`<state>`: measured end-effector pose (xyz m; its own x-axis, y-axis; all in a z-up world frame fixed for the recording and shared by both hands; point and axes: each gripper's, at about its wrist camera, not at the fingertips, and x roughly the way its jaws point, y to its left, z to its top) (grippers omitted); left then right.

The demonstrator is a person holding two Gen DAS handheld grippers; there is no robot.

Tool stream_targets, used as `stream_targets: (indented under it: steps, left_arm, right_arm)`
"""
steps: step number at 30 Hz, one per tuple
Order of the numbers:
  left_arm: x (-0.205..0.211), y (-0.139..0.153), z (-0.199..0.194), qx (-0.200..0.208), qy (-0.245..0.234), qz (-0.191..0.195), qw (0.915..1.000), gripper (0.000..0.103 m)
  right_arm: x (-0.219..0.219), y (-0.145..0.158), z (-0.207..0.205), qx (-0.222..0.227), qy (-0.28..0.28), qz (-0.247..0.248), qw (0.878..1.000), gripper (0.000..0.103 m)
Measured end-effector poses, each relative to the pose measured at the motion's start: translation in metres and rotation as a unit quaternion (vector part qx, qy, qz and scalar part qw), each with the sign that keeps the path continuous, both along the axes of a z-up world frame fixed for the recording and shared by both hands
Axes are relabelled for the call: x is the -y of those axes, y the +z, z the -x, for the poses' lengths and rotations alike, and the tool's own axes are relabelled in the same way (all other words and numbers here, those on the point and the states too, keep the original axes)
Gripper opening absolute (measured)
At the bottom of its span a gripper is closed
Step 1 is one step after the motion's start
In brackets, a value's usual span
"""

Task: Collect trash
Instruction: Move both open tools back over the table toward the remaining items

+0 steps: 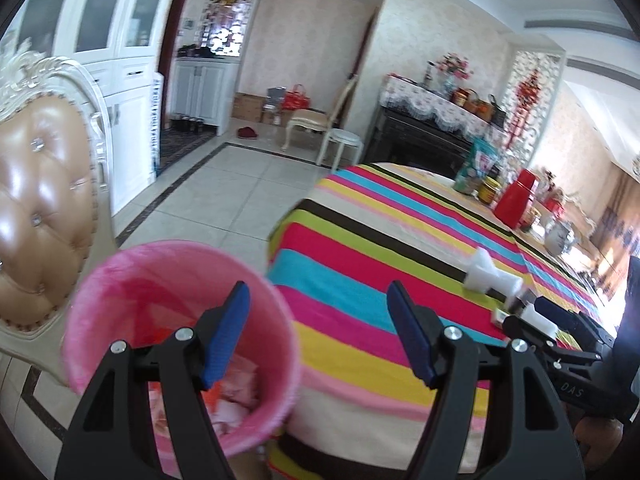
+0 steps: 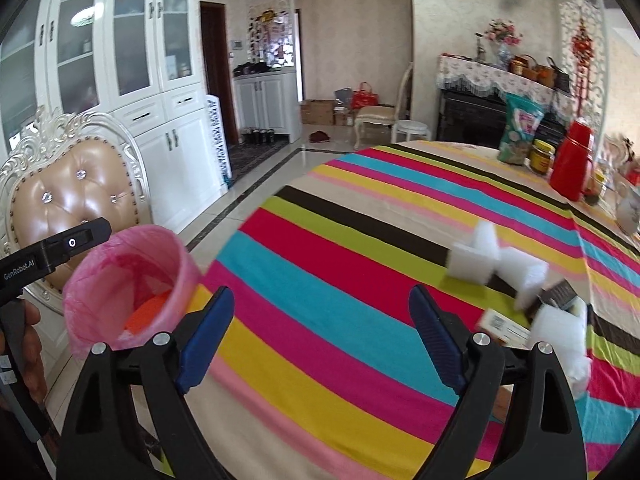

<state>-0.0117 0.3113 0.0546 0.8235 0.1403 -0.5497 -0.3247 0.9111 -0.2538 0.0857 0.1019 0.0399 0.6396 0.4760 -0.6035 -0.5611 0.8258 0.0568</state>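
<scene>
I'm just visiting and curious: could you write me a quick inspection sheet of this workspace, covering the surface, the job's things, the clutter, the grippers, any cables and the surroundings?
Surface: table with striped cloth, mostly bare at the near end.
Job's things: pink-lined bin beside the table, scraps inside; white foam pieces and a small box on the cloth.
Clutter: snack bag, jar, red flask at the far end.
Grippers: left gripper and right gripper both open, nothing between the fingers.
Cables: nothing seen.
Surroundings: padded chair, white cabinets, tiled floor.
</scene>
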Motion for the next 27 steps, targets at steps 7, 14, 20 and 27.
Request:
stream_targets:
  steps: [7,14,20,27]
  left_arm:
    - [0.055,-0.003,-0.031,-0.002,-0.052,-0.005,0.9987,0.068]
    - [0.110,-0.008,-0.059,-0.008,-0.097,-0.007,0.9952,0.069]
    - [0.157,-0.014,-0.077,-0.015,-0.136,-0.014,0.9905,0.069]
    - [0.205,-0.022,-0.095,-0.026,-0.177,-0.022,0.9836,0.069]
  right_arm:
    - [0.075,-0.019,-0.012,-0.011,-0.057,0.009,0.998,0.084]
    - [0.140,-0.035,-0.022,-0.024,-0.110,0.011,0.994,0.084]
    - [0.186,-0.043,-0.026,-0.032,-0.146,0.003,0.989,0.084]
    - [0.230,-0.051,-0.026,-0.041,-0.177,-0.007,0.983,0.084]
